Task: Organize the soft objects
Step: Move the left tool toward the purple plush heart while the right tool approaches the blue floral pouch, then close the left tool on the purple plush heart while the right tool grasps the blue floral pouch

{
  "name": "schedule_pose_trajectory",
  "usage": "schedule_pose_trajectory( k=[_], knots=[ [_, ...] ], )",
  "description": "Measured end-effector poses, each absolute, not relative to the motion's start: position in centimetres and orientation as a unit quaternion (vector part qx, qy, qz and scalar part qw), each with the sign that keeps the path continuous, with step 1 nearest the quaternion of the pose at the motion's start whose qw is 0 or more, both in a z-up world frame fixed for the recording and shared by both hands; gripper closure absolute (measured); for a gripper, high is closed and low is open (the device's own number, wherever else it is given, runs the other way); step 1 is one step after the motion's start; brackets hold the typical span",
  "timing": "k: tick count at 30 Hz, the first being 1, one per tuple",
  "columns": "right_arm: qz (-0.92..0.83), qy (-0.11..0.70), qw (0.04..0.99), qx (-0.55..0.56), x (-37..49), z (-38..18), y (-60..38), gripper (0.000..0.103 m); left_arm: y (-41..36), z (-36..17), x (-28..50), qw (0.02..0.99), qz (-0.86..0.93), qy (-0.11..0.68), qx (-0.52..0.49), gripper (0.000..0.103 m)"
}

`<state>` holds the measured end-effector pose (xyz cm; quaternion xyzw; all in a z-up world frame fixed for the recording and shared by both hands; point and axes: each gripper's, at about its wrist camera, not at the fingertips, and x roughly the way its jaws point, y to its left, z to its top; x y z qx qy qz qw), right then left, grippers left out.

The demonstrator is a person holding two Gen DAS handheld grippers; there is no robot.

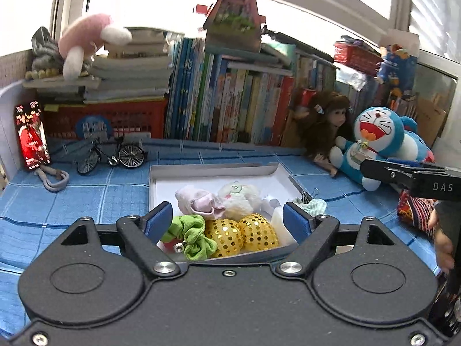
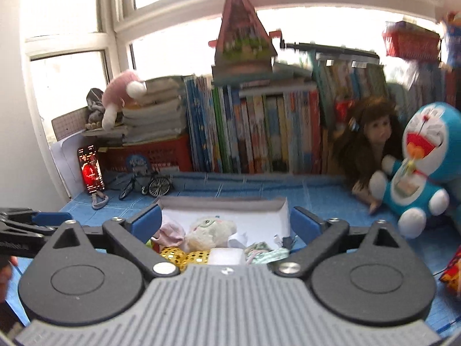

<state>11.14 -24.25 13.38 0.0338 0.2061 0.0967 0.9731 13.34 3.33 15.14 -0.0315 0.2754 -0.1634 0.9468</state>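
Box of white card lies open on the blue checked cloth, already holding a pink sock, a white plush toy, a green scrunchie and two gold sequin balls. Left gripper hovers above the near edge of the box, blue pads wide apart, nothing between them. Right gripper hangs over the same box, pads likewise spread and empty; that view is motion-blurred.

Judgement: collecting is well along, and both tools are between picks. A pale green knitted piece lies at the right rim beside a binder clip; whether it sits inside or over the wall I cannot tell. It looks the likeliest next item: close on a fold of the fabric, clear of the clip.

Surroundings: books stand along the window behind, with a red basket, a model bicycle, a lit phone, a doll and a blue cat plush.
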Motion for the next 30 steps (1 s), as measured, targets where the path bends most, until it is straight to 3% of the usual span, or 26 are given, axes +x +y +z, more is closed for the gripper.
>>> schedule_pose_trajectory(
  k=[10, 30],
  knots=[
    [0.074, 0.131, 0.989, -0.012, 5.6, 11.9, -24.6, 0.0, 4.6, 13.6, 7.5, 0.954, -0.168, 0.248, -0.025, 0.018],
    [-0.006, 0.121, 0.992, -0.028, 2.9, 6.8, -27.0, 0.0, 11.0, 10.2, 4.2, 0.969, -0.049, 0.239, -0.028, 0.017]
  ],
)
